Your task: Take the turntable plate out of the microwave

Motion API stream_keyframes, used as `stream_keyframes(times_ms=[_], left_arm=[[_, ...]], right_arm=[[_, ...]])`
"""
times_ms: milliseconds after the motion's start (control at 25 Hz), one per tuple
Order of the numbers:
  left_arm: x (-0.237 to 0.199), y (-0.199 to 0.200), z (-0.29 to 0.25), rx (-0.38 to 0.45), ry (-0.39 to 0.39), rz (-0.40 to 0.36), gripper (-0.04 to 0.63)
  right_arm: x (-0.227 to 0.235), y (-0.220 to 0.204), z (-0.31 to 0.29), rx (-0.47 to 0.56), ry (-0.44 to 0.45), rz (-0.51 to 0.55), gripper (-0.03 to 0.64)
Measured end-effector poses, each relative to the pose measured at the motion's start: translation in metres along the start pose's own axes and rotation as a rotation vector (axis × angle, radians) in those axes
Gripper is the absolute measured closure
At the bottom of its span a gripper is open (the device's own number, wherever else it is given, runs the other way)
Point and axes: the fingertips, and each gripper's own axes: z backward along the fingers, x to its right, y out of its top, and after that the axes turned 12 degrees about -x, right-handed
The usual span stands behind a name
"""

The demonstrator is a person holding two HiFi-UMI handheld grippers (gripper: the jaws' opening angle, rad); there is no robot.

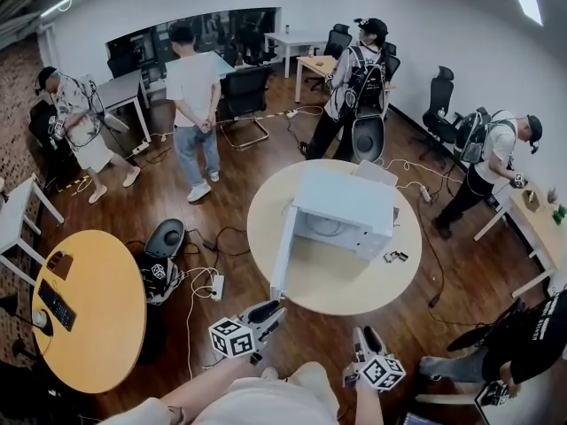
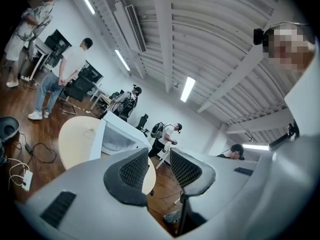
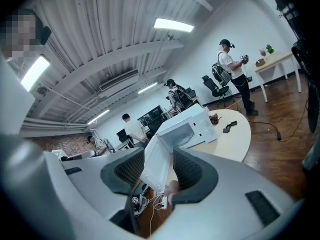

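A white microwave (image 1: 350,209) stands on a round cream table (image 1: 354,282), its door (image 1: 282,253) swung open toward the left. Inside the cavity the round turntable plate (image 1: 327,227) lies flat and shows faintly. Both grippers hover short of the table's near edge, apart from the microwave. My left gripper (image 1: 273,311) is open with nothing between its jaws, and the left gripper view shows the microwave (image 2: 117,134) well beyond the left gripper (image 2: 160,159). My right gripper (image 1: 366,333) is open too. In the right gripper view the open door (image 3: 156,159) lies behind the right gripper (image 3: 159,166).
Several people stand around the room. Small black items (image 1: 396,256) lie on the table right of the microwave. A power strip with cables (image 1: 217,286) and a black device (image 1: 164,242) are on the wooden floor at left, next to a yellow round table (image 1: 97,326).
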Motion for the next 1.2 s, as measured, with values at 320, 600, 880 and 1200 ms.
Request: stream_keyframes(times_ms=[320,600,880,1200], left_arm=[[-0.016,0.023,-0.008,0.068,0.063,0.022,0.476],[-0.003,0.042,-0.038,0.104,0.131,0.018,0.476],[-0.002,0.045,-0.078,0.093,0.235,-0.012,0.476],[0.004,0.021,-0.107,0.063,0.346,-0.006,0.474]], right_arm=[[-0.001,0.037,-0.038,-0.028,0.073,0.035,0.436],[0.021,0.078,-0.056,-0.103,0.101,0.119,0.436],[0.074,0.105,-0.064,-0.140,0.101,0.112,0.436],[0.118,0.123,-0.058,-0.147,0.129,0.082,0.436]])
